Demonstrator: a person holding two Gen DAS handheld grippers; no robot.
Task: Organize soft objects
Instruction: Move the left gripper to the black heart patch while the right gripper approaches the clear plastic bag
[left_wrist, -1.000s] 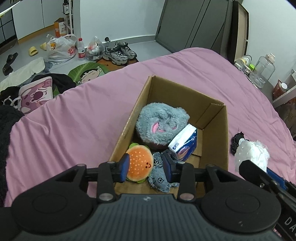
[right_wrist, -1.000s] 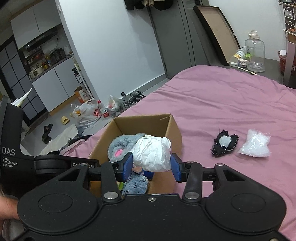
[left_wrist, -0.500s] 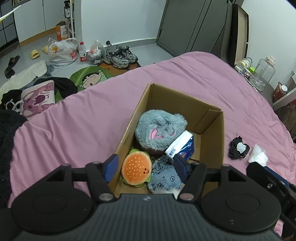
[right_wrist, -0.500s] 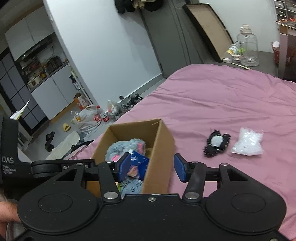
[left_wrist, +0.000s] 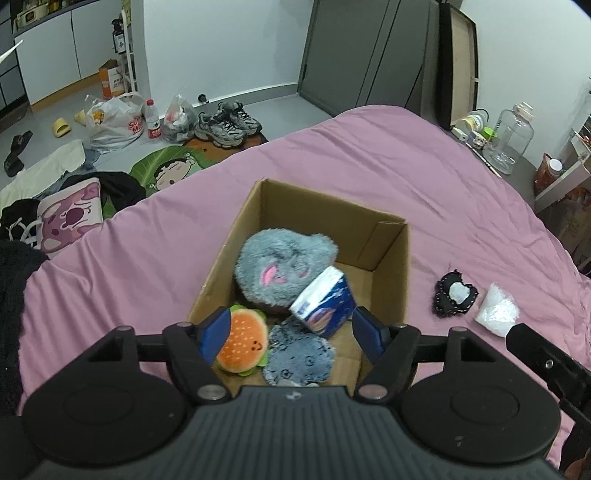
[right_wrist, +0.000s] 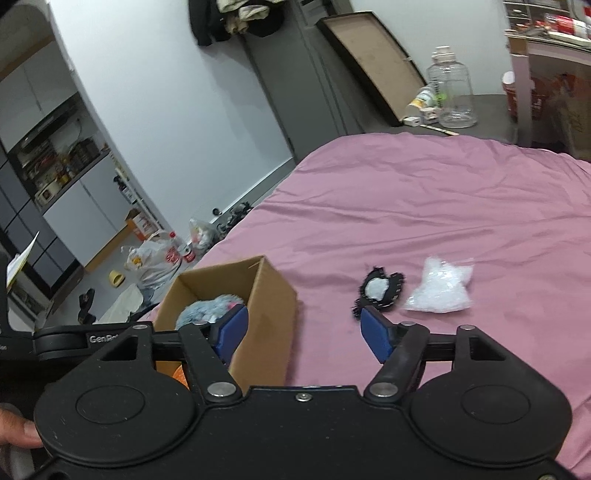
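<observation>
Right tool is hanging wide open with nothing between its blue pads, aimed past the near right corner of the open brown cardboard box toward the pink bedspread. Left tool is also spread wide and empty, hovering above the near end of the box.

Inside the box, nearest, an orange burger-shaped plush is lying beside a flat grey-blue denim-like plush; behind them a blue-and-white tissue pack is leaning against a big fluffy grey plush with pink ears.

The next pick looks to be on the bedspread right of the box: a small black-trimmed soft piece with a pale centre, and just beyond it to the right a crinkly white plastic bag, the two nearly touching. I'd advise coming down over the black piece with the pads straddling its narrow width, pressing slightly into the bedding, since it is lying flat and may slip out.

The box wall is standing close on the left, so the tool should swing clear of it. Farther off, a clear water jug is sitting beyond the bed, well apart.
</observation>
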